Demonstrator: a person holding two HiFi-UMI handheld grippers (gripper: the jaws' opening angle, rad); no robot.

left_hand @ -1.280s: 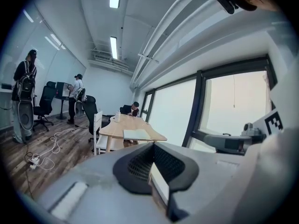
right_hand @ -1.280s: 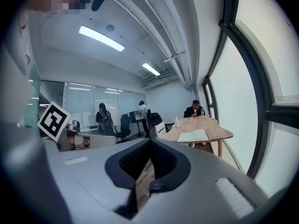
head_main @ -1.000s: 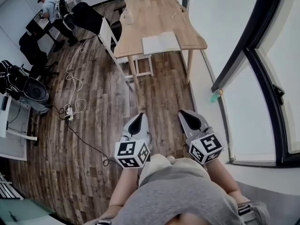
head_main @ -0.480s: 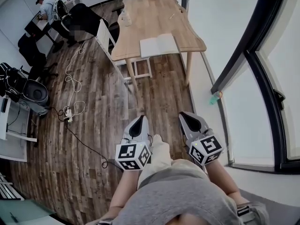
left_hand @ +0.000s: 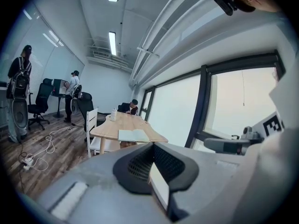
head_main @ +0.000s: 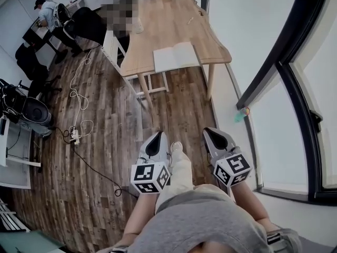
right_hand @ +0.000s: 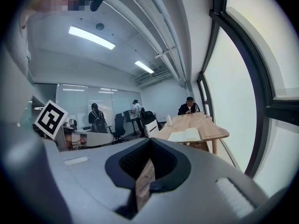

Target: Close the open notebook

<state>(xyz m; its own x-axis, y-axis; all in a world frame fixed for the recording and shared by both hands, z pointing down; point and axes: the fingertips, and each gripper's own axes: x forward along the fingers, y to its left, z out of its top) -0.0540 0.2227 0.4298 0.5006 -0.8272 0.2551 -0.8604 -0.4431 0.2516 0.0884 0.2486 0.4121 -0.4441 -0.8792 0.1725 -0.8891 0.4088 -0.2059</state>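
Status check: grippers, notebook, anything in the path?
Left gripper and right gripper shut, empty. Notebook open on table, near end, out of reach. Cable on floor, off left of path.

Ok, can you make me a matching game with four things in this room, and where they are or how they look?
Things:
1. notebook
2. white cable
3. right tool
4. seated person

Places and states:
A. shut, with nothing in it
B. at the far end of the table
C. lying open near the table's front edge
D. curled on the wooden floor

Pairs: 1-C, 2-D, 3-A, 4-B
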